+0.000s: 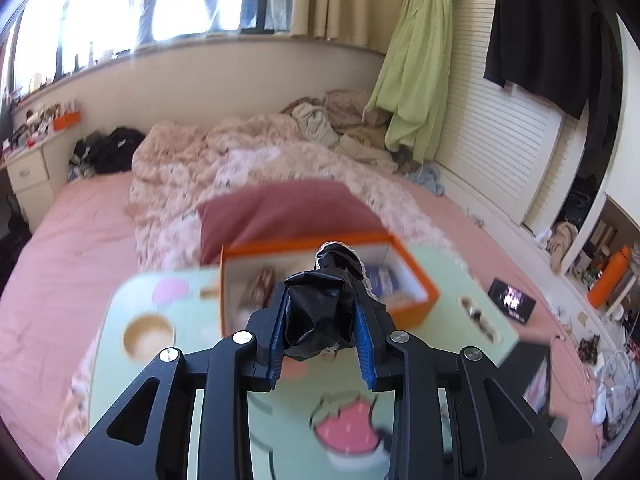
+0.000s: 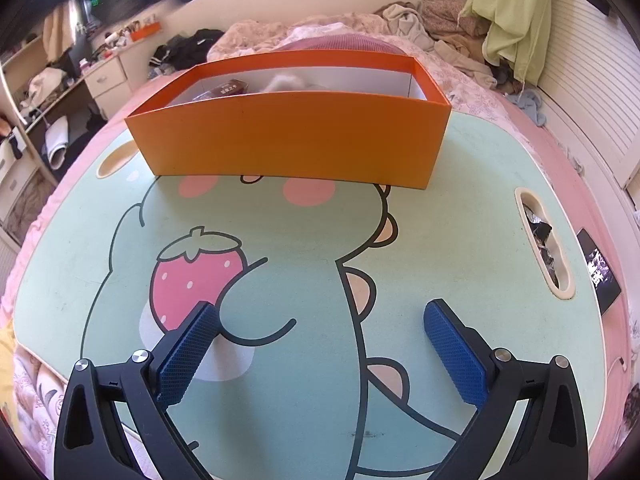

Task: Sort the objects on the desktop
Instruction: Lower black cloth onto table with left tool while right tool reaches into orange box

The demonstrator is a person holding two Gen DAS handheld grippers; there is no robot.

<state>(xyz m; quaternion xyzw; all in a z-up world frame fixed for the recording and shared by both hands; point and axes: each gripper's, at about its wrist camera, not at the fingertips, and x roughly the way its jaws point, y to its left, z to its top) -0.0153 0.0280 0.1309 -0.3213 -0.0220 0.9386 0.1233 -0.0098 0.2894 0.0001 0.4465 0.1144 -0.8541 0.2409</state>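
Note:
My left gripper is shut on a crumpled black plastic bag, held up in the air just before the orange box. The box is open at the top and holds a brown packet and a blue packet. In the right wrist view the orange box stands at the far side of the green cartoon lap table, with the brown packet and something white inside. My right gripper hangs open and empty over the table's bare middle.
The lap table rests on a pink bed with a rumpled quilt and a dark red pillow. A slot in the table's right edge holds scraps. A phone lies beside it. A cup hole is at the table's left.

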